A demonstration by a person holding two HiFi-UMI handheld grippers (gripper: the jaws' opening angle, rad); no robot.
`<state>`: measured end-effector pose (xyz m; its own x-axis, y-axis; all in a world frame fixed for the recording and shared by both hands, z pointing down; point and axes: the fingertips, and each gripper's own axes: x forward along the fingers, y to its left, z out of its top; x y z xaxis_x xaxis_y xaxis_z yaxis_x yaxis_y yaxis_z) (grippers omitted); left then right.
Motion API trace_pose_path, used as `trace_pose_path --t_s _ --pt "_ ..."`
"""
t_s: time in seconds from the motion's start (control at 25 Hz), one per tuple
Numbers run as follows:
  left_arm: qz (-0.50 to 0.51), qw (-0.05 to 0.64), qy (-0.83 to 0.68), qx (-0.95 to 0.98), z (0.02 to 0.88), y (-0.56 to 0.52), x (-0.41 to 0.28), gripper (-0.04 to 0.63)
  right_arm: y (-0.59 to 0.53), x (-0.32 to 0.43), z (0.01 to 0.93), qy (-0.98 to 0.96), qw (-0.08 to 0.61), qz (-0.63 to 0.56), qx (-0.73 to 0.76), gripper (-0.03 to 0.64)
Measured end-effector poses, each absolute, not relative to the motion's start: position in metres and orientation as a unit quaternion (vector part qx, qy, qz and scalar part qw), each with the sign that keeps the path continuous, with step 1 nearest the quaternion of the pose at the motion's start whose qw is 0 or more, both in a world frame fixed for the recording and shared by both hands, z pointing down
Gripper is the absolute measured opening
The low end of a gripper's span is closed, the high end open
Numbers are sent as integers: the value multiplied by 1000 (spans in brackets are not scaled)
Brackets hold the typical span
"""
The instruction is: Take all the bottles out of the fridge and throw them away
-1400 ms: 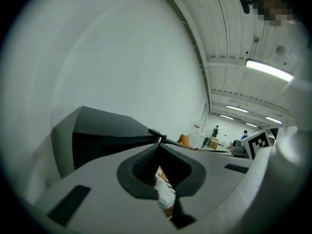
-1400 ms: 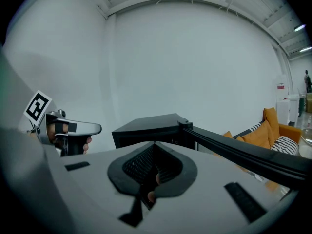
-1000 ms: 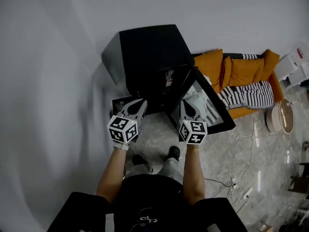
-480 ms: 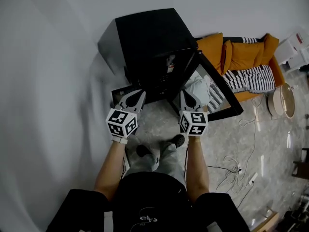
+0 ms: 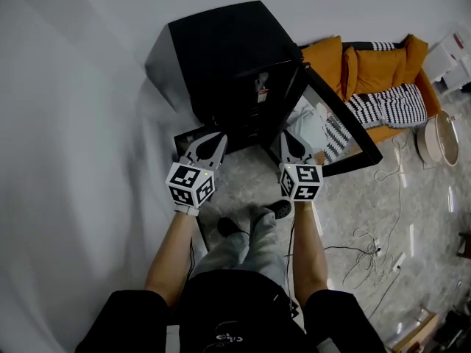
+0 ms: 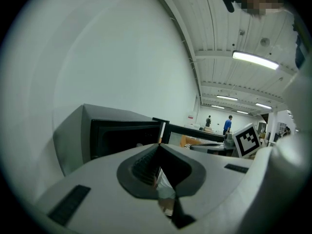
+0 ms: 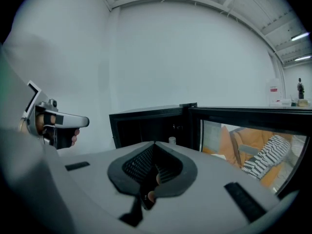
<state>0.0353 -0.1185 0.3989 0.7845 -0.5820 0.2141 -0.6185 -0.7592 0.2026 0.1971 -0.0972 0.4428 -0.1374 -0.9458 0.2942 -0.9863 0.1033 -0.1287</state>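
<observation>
**Head view.** The person stands facing a black fridge [image 5: 221, 50] set against the far wall. Its glass door [image 5: 340, 127] is swung open to the right. The left gripper [image 5: 213, 140] and right gripper [image 5: 289, 140] are held side by side just short of the open front, and both point into it. On a shelf inside sits a pale item with a red label [image 5: 259, 88]. It is probably a bottle but too small to confirm. An orange sofa [image 5: 372, 68] stands at far right. No bin is in view.

**Left gripper view.** The jaws are clenched together with nothing between them. The fridge cavity reads dark, and no bottle can be made out from here.

**Right gripper view.** The jaws are pressed together and empty. A small pale cap [image 7: 171, 140] shows above them, inside the fridge toward the right, hinge side. I judge it to be a bottle top.

**Step in hand (judgement).** This is the approach to a first pick, and nothing looks removed yet.

**Next move (judgement).**
- Spread one gripper's jaws before reaching in.
- Line them up on the bottle's body below the cap, then close.
- Keep clear of the door edge and the shelf.
- Find a place to throw the bottle away.
</observation>
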Motion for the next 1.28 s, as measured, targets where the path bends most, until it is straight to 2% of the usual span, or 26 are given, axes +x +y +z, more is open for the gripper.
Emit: trace_pose_path --t_s 0.36,0.84,1.28 --pt "77 122 -320 937 437 -123 41 6 -113 191 496 -739 57 146 656 8" --pt "101 134 -328 930 532 -136 39 6 -150 166 587 -748 57 152 643 8" --pt "109 138 -331 927 563 -157 42 6 -188 164 620 -749 53 143 644 9"
